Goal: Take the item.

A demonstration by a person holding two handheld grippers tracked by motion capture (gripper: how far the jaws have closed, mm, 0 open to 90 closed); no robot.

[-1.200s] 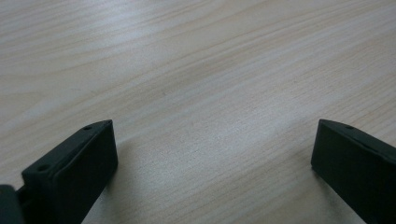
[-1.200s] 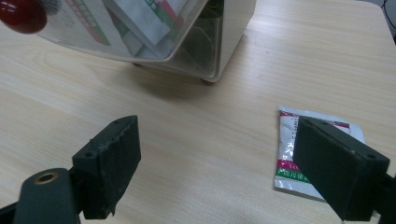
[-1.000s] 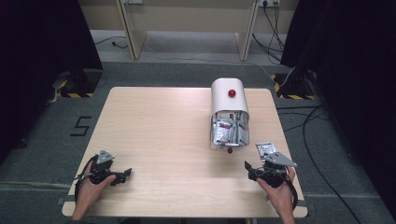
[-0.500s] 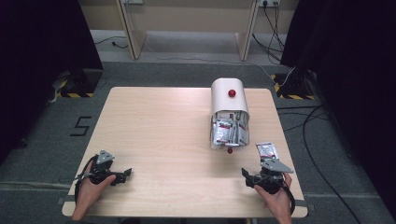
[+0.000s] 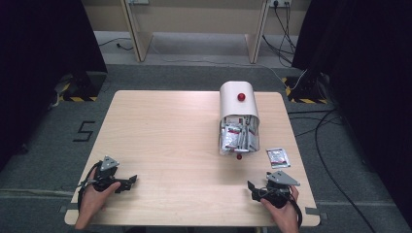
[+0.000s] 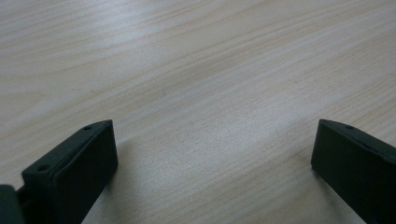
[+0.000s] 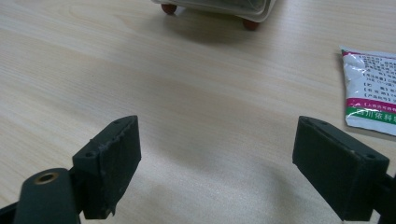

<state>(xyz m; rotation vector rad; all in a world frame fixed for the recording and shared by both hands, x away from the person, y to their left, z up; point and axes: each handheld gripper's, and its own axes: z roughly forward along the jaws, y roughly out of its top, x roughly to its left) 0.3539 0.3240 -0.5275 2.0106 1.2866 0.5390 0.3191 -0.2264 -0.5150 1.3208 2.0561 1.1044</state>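
Currently the sachet point(image 5: 278, 157) lies flat on the worktop point(image 5: 170, 131) beside the box point(image 5: 238, 119) (light, floppy, slippery film, likely), best pinched at an edge; both grippers' fingers point(image 7: 112, 163) are spread, empty.

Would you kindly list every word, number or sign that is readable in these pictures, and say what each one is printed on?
"5": dark figure on the grey floor left of the table.
Loose sachet by the right gripper: rows of print on white above green and pink bands, too blurred to read.
Sachets in the white container: red and white labels, too small to read.
Yellow and black hazard stripes on the floor: no words.
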